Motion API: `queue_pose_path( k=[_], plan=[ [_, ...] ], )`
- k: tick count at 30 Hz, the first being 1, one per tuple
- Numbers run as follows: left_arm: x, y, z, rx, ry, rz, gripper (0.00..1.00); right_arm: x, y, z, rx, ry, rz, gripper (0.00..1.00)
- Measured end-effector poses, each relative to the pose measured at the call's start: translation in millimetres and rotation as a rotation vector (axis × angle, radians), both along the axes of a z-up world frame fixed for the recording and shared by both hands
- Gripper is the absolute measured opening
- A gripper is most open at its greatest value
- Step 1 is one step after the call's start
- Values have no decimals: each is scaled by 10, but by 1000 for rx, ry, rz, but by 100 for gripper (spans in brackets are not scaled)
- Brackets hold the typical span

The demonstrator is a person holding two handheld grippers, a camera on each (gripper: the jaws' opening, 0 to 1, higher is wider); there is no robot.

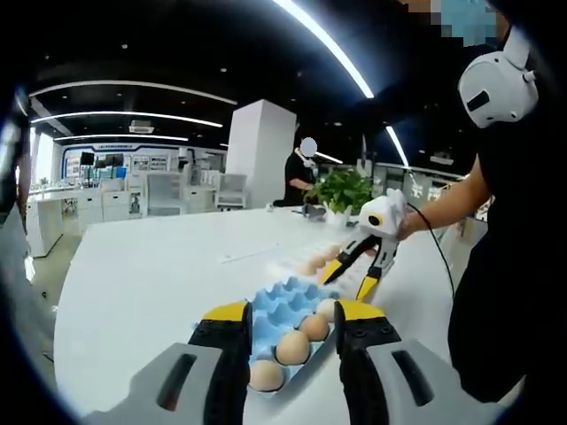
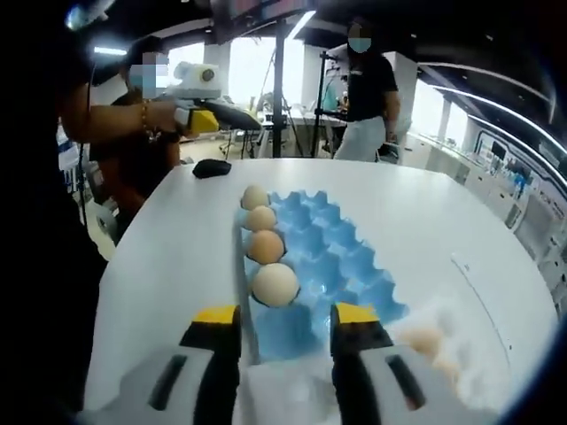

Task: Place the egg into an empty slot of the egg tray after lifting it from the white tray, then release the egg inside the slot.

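On the white table [image 2: 443, 230] we list: blue egg tray [image 2: 332, 248] with four eggs [image 2: 275, 284] along its 9 o'clock edge. White tray [image 2: 443, 363] at 5 o'clock holds more eggs [image 2: 423, 339]. Our left gripper [image 1: 288, 323] and right gripper [image 2: 283, 323]: jaws spread, holding nothing.

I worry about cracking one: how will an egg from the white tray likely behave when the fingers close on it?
Probably fragile: the eggs in the blue egg tray look thin-shelled, so a gentle squeeze seems wise. The smooth rounded shell may slip between the fingers. On the flat white table it would likely roll; the cupped slots should hold it.
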State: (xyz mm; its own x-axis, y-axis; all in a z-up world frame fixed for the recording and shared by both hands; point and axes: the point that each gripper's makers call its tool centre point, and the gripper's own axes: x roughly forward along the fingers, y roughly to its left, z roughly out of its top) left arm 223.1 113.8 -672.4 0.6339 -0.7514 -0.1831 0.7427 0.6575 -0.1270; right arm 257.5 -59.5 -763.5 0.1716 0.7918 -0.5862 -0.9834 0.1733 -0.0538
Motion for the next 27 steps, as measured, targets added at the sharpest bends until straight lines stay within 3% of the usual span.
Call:
queue_pose_path(
  k=[13,20,27],
  plan=[
    [5,-23,7,-1,0,-5,37,67,-520,116,0,-14,-133,40],
    [6,-31,12,-3,-1,-6,37,67,-732,90,-25,-17,-170,39],
    [0,-35,2,2,4,-9,37,56,-1105,66,-68,-15,-237,39]
  ],
)
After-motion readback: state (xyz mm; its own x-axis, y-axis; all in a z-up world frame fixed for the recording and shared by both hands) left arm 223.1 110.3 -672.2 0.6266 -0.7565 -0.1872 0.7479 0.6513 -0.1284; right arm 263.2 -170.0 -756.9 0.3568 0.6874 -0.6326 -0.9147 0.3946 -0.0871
